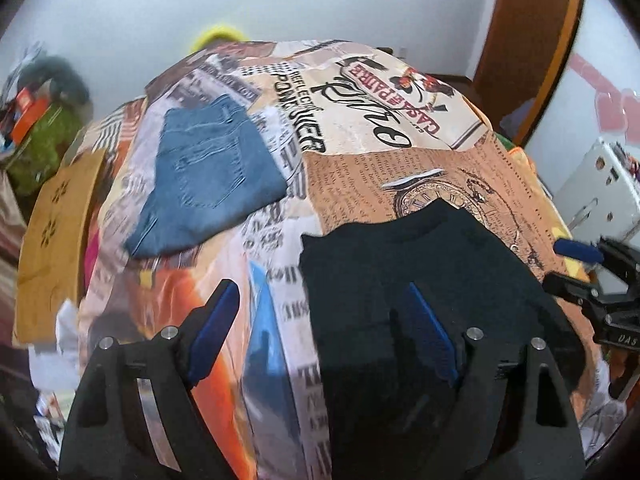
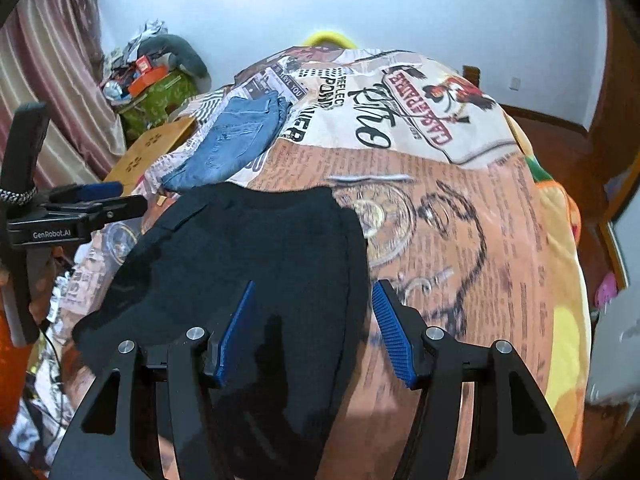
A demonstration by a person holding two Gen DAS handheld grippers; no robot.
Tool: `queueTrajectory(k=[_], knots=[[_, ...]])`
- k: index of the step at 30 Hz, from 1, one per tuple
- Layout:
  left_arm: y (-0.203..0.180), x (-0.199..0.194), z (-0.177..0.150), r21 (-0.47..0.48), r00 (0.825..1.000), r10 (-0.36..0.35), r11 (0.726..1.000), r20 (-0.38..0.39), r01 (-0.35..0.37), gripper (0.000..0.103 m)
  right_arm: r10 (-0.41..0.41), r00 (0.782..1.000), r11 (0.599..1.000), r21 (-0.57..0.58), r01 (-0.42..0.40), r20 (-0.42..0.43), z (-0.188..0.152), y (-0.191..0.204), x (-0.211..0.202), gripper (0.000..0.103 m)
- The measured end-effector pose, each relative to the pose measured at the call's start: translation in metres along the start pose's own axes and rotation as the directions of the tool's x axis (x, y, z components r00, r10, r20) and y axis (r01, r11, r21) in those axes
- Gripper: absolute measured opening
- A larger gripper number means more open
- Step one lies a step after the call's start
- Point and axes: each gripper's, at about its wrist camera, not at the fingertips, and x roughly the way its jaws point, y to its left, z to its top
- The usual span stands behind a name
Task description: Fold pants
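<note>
Bare bedspread (image 2: pixel 460 240) right of black pants (image 2: pixel 248 264); jeans (image 2: pixel 236 144) beyond.

Black pants (image 1: pixel 404 264) are lying flat on the bed.
Dark and unpatterned, they are spreading across the near side of the printed cover, while folded blue jeans (image 1: pixel 208 172) are resting farther back, apart from them.

Matt black cloth pants (image 2: pixel 248 248) lie near rough blue denim jeans (image 1: pixel 208 172).
</note>
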Motion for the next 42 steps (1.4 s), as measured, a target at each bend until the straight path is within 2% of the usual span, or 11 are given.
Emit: queueTrajectory(k=[4, 7, 8, 15, 18, 23, 32, 34, 37, 39, 42], knots=[[-0.005, 0.023, 0.006, 0.048, 0.999, -0.025, 0.999, -0.036, 0.026, 0.065, 0.008, 1.000, 0.999, -0.041, -0.009, -0.011, 0.019, -0.001, 0.022, 0.055], [-0.005, 0.040, 0.006, 0.059, 0.995, -0.058, 0.996, -0.078, 0.063, 0.045, 0.026, 0.999, 0.998, -0.062, -0.029, -0.046, 0.030, -0.003, 0.041, 0.044], [-0.005, 0.045, 0.006, 0.064, 0.994, -0.062, 0.996, -0.089, 0.068, 0.043, 0.029, 0.998, 0.997, -0.065, -0.033, -0.057, 0.032, -0.005, 0.046, 0.042], [-0.006, 0.053, 0.000, 0.094, 0.996, -0.055, 0.994, -0.070, 0.062, 0.043, 0.018, 0.987, 0.996, -0.084, -0.032, -0.157, 0.035, -0.011, 0.089, 0.036], [-0.007, 0.054, 0.000, 0.109, 0.996, -0.050, 0.992, -0.069, 0.057, 0.043, 0.036, 0.990, 0.996, -0.080, -0.047, -0.133, 0.034, -0.011, 0.088, 0.018], [-0.004, 0.058, 0.004, 0.091, 0.996, -0.046, 0.994, -0.073, 0.053, 0.043, 0.009, 0.997, 0.994, -0.106, -0.018, -0.082, 0.034, -0.008, 0.077, 0.010], [0.005, 0.066, 0.005, 0.041, 0.992, -0.074, 0.996, -0.103, 0.079, 0.047, -0.021, 0.992, 0.995, -0.097, 0.009, -0.122, 0.031, -0.011, 0.090, 0.010], [0.005, 0.059, 0.009, 0.042, 0.994, -0.045, 0.998, -0.104, 0.050, 0.047, -0.022, 0.990, 0.997, -0.077, 0.012, -0.138, 0.036, -0.012, 0.083, 0.011], [0.005, 0.035, 0.013, 0.053, 0.999, 0.000, 0.999, -0.051, 0.003, 0.047, -0.020, 0.991, 0.998, -0.059, 0.013, -0.130, 0.040, -0.012, 0.061, 0.013], [0.002, 0.019, 0.015, 0.050, 1.000, -0.012, 0.999, -0.020, 0.013, 0.047, -0.001, 0.993, 0.998, -0.056, -0.005, -0.117, 0.039, -0.009, 0.046, 0.014], [-0.007, 0.001, 0.013, 0.058, 0.999, -0.048, 0.997, -0.002, 0.048, 0.047, 0.024, 0.996, 0.997, -0.072, -0.031, -0.091, 0.037, 0.002, 0.025, 0.025]])
